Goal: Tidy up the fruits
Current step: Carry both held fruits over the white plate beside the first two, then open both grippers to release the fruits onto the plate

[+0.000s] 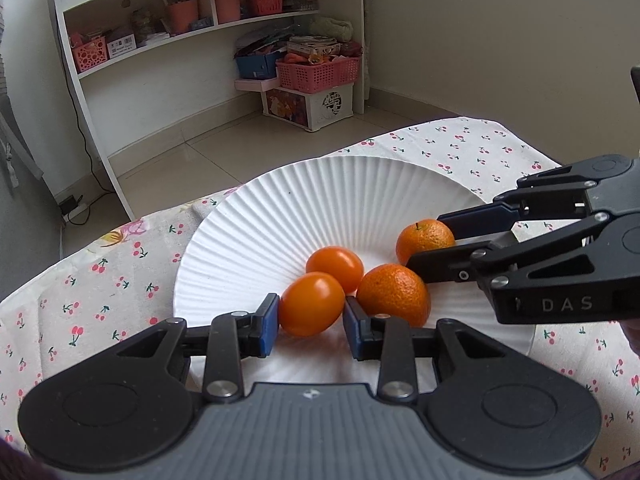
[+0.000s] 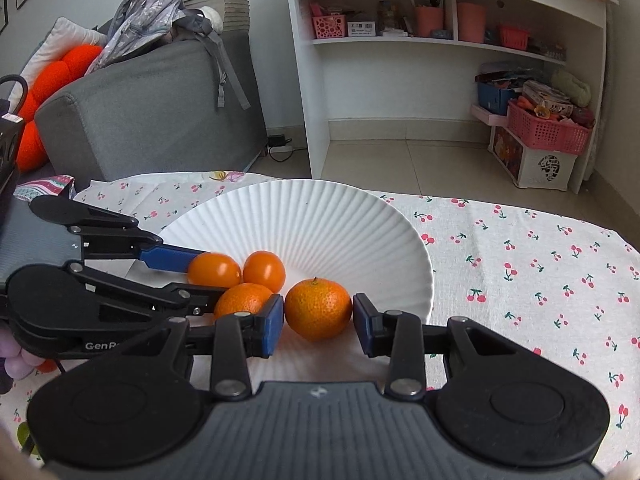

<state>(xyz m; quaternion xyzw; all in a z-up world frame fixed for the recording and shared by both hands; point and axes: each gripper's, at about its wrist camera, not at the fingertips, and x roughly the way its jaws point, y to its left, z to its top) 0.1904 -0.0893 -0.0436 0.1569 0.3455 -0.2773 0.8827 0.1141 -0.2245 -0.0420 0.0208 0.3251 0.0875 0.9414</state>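
A white ribbed plate [image 1: 320, 200] [image 2: 320, 220] holds two smooth orange tomatoes and two mandarins, all close together. My left gripper [image 1: 311, 320] [image 2: 208, 276] is shut on the nearer tomato [image 1: 312, 308] [image 2: 214, 270], which rests on the plate with a blue pad against each side. The second tomato [image 1: 335, 262] [image 2: 264, 270] lies just behind it. My right gripper [image 2: 318, 322] [image 1: 424, 242] is shut on the stemmed mandarin [image 2: 318, 308] [image 1: 426, 240], which also sits on the plate. The other mandarin [image 1: 394, 294] [image 2: 242, 300] lies between the two grippers, touching the held tomato.
The plate stands on a cherry-print tablecloth [image 2: 520, 264] near the table's far edge. Beyond it are a tiled floor, a white shelf unit [image 2: 440, 40], a pink basket [image 2: 548, 130] on a box, and a grey sofa [image 2: 140, 112] at the left.
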